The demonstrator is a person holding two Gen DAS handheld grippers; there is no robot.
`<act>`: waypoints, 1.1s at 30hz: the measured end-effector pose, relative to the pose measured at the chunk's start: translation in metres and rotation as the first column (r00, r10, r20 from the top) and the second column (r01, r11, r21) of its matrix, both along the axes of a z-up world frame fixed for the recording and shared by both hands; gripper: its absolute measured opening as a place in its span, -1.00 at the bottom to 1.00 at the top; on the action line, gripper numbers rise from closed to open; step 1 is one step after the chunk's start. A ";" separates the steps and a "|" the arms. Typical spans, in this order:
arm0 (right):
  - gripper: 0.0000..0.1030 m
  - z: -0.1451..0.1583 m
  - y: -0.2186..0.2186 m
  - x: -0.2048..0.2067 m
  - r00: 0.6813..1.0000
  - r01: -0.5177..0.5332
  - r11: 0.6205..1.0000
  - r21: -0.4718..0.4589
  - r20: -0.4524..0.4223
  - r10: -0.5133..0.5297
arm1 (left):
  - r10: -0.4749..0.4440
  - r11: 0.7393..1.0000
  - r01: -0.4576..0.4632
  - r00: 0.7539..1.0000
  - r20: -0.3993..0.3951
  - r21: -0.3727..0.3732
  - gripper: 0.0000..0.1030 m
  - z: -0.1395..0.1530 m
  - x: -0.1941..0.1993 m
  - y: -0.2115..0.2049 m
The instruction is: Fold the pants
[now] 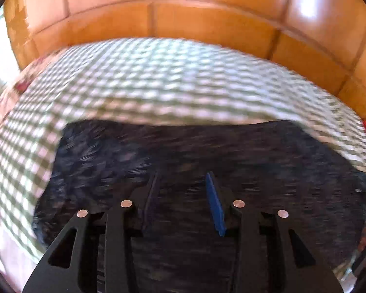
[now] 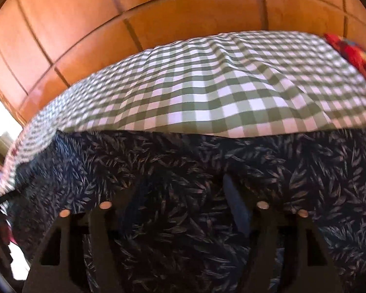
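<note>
Dark navy pants (image 1: 207,146) with a pale leaf print (image 2: 183,151) lie spread on a green-and-white checked cloth (image 1: 158,78). My left gripper (image 1: 183,174) hangs over the pants with its jaws apart. One finger carries a blue pad (image 1: 216,205), and only the fabric below shows in the gap. This view is blurred. My right gripper (image 2: 183,180) is also above the pants, its dark fingers (image 2: 234,195) set wide with no cloth pinched between them. The far straight edge of the pants runs across both views just beyond the fingertips.
The checked cloth (image 2: 207,85) covers a raised surface that ends beyond the pants. Past it lies an orange tiled floor (image 1: 207,19) (image 2: 158,12). A red patterned fabric (image 2: 353,51) lies at the cloth's right edge. Bright light comes in at the left.
</note>
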State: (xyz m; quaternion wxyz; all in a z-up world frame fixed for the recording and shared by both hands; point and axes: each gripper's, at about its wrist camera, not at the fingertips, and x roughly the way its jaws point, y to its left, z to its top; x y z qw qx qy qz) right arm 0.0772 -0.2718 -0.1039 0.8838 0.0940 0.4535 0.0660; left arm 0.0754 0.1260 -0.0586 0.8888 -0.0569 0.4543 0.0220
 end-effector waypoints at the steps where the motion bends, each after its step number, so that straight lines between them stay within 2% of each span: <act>1: 0.34 0.001 0.001 0.000 1.000 -0.001 1.000 -0.007 -0.003 0.001 | -0.038 0.999 0.038 0.999 0.014 -0.010 -0.15 0.003 -0.002 -0.012; 4: 0.33 0.009 -0.004 -0.006 1.000 -0.003 1.000 0.015 -0.014 0.003 | -0.161 0.986 0.162 0.986 0.036 -0.038 -0.15 0.006 -0.007 -0.054; 8: 0.26 0.030 -0.032 -0.024 1.000 0.013 0.996 0.092 0.008 -0.014 | -0.291 0.956 0.292 0.956 0.015 -0.017 -0.15 -0.005 -0.012 -0.101; 10: 0.01 0.042 -0.059 -0.040 0.998 0.057 0.988 0.147 0.018 -0.060 | -0.329 0.944 0.329 0.944 -0.006 -0.013 -0.15 -0.012 -0.014 -0.117; 12: -0.01 0.053 -0.094 -0.059 0.991 0.121 0.970 0.211 0.028 -0.130 | -0.339 0.941 0.339 0.940 -0.028 -0.008 -0.15 -0.019 -0.016 -0.125; 14: -0.01 0.060 -0.139 -0.086 0.971 0.217 0.933 0.286 0.031 -0.236 | -0.333 0.943 0.333 0.942 -0.047 -0.016 -0.15 -0.025 -0.018 -0.127; 16: 0.00 0.061 -0.184 -0.114 0.936 0.322 0.877 0.356 0.018 -0.351 | -0.323 0.946 0.322 0.944 -0.061 -0.027 -0.15 -0.030 -0.018 -0.125; 17: 0.00 0.059 -0.207 -0.129 0.908 0.385 0.841 0.379 0.010 -0.420 | -0.321 0.947 0.319 0.945 -0.063 -0.031 -0.15 -0.030 -0.018 -0.125; 18: 0.03 0.054 -0.232 -0.146 0.868 0.456 0.790 0.410 -0.008 -0.497 | -0.319 0.948 0.317 0.946 -0.063 -0.033 -0.15 -0.031 -0.017 -0.124; 22: 0.08 0.024 -0.290 -0.186 0.750 0.594 0.608 0.527 -0.091 -0.655 | -0.317 0.948 0.316 0.946 -0.073 -0.029 -0.15 -0.034 -0.018 -0.123; 24: 0.08 0.009 -0.302 -0.189 0.726 0.608 0.554 0.569 -0.116 -0.678 | -0.316 0.949 0.315 0.946 -0.076 -0.030 -0.15 -0.035 -0.018 -0.123; 28: 0.07 -0.012 -0.314 -0.181 0.702 0.615 0.494 0.615 -0.141 -0.699 | -0.307 0.952 0.305 0.949 -0.078 -0.036 -0.12 -0.036 -0.020 -0.121; 30: 0.02 -0.021 -0.321 -0.174 0.696 0.618 0.482 0.621 -0.147 -0.703 | -0.307 0.952 0.305 0.949 -0.076 -0.033 -0.12 -0.036 -0.021 -0.121; 32: -0.14 -0.025 -0.326 -0.165 0.682 0.630 0.477 0.613 -0.143 -0.717 | -0.312 0.950 0.310 0.947 -0.076 -0.041 -0.12 -0.036 -0.021 -0.120; 33: -0.55 -0.026 -0.329 -0.162 0.691 0.622 0.483 0.617 -0.142 -0.709 | -0.315 0.949 0.312 0.946 -0.074 -0.051 -0.12 -0.035 -0.021 -0.118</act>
